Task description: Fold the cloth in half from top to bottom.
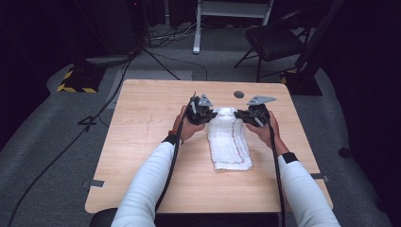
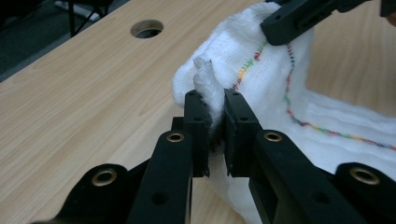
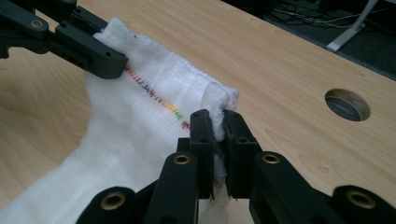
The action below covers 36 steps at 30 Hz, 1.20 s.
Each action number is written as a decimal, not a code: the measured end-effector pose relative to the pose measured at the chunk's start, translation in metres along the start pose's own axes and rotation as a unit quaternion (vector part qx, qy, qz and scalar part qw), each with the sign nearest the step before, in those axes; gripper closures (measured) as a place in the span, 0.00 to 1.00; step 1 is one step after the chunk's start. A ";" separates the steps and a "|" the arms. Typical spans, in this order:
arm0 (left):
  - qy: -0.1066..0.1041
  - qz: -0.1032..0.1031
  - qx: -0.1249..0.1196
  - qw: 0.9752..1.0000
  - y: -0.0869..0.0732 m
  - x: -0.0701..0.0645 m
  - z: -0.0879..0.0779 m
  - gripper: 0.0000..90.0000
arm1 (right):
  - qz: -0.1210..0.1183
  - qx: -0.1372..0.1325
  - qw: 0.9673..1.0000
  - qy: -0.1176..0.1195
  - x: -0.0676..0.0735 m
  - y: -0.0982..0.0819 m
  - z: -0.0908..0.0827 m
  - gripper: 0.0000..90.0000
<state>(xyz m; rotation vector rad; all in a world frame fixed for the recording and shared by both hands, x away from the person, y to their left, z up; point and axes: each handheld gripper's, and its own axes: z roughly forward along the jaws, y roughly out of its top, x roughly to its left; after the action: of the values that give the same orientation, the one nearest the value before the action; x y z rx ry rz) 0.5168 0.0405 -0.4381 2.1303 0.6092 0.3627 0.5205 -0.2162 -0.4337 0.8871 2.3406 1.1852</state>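
A white cloth [image 1: 230, 144] with a multicoloured stitched line lies folded lengthwise on the wooden table [image 1: 142, 142]. Its far end is raised off the table between both grippers. My left gripper [image 1: 213, 115] pinches the far left corner; in the left gripper view its jaws [image 2: 215, 100] are shut on a bunched tip of the cloth [image 2: 280, 79]. My right gripper [image 1: 239, 114] holds the far right corner, and in the right gripper view its jaws [image 3: 216, 122] clamp the cloth's [image 3: 130, 116] folded edge. Each gripper view also shows the other gripper farther off on the same cloth.
A round hole [image 1: 239, 94] is cut in the table just beyond the grippers. Bare wood surrounds the cloth on all sides. Behind the table stand a folding chair [image 1: 274, 40], cables on the grey floor and a yellow-black striped block [image 1: 75, 82].
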 end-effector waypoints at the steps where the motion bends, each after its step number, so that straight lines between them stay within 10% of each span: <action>1: -0.003 0.003 0.000 1.000 -0.001 -0.003 -0.002 0.91 | -0.005 -0.001 1.000 0.004 0.002 -0.002 -0.002 0.93; 36: -0.088 0.078 0.004 0.993 -0.041 -0.072 -0.021 0.88 | -0.054 0.001 0.994 0.096 0.039 -0.065 -0.054 0.93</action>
<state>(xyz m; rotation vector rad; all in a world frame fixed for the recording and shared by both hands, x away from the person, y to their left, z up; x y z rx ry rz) 0.4349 0.0362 -0.4620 2.1959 0.3441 0.2547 0.4368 -0.2506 -0.4572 0.6630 2.5045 1.2740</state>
